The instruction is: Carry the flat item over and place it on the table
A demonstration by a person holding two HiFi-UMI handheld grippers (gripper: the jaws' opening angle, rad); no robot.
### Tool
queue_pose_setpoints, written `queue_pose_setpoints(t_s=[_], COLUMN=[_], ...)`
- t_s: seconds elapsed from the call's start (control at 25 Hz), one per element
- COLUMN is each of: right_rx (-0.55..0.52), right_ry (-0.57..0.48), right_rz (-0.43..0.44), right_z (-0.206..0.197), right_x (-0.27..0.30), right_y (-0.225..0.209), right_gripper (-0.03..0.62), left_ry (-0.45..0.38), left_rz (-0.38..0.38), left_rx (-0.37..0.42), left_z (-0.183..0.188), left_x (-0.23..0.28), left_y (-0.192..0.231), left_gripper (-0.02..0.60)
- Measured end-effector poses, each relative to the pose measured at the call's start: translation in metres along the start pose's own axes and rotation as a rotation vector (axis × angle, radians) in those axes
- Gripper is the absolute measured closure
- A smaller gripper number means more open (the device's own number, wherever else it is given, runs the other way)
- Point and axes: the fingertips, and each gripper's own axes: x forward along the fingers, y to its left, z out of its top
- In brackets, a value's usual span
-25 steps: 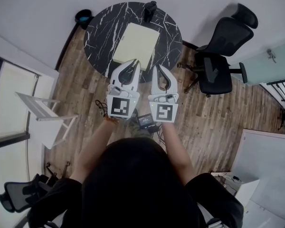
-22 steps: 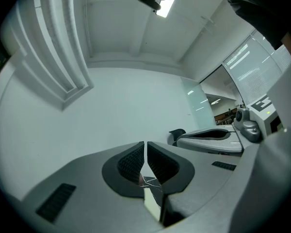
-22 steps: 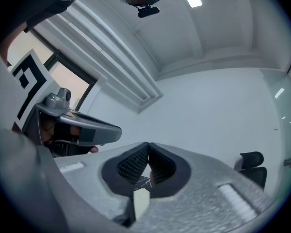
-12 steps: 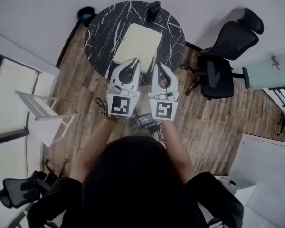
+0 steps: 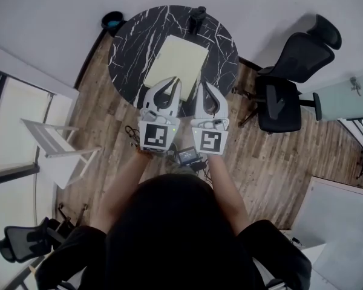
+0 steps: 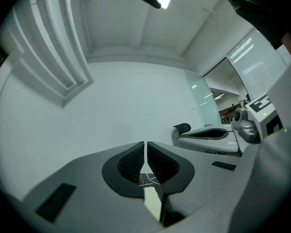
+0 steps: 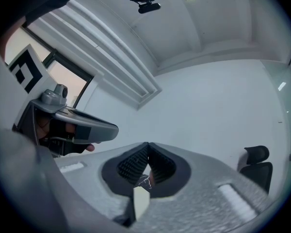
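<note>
Pale yellow and thin, the flat item (image 5: 178,62) reads as a light sheet, stiff enough to stay flat while pinched along one edge only, though it would probably flex or sag if tipped. It lies level over the round marble table (image 5: 130,47); I cannot tell whether it touches the top. The left gripper (image 5: 171,82) has its jaws clamped on the sheet's near edge, and the right gripper (image 5: 204,86) is clamped on that same edge just beside it. Two spaced grips on one edge look right for keeping it from swinging.

A white rack (image 5: 54,144) stands at the far left, a dark bin (image 5: 112,22) is beside the table's upper left, a dark object (image 5: 197,14) sits at the table's far rim beyond the sheet, and a black office chair (image 5: 284,83) is at the right. None of them blocks the set-down.
</note>
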Motion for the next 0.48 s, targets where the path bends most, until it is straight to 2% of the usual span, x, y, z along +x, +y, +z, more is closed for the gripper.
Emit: queue_pose_setpoints(t_s=[0.48], right_rx=[0.007], right_ry=[-0.009], right_rz=[0.029], right_z=[-0.023], right_x=[0.035], right_y=[-0.027], right_gripper=[0.597], left_ry=[0.018], left_rz=[0.023], left_rx=[-0.012], left_z=[-0.012], left_x=[0.045], left_y=[0.004], left_gripper=[0.566])
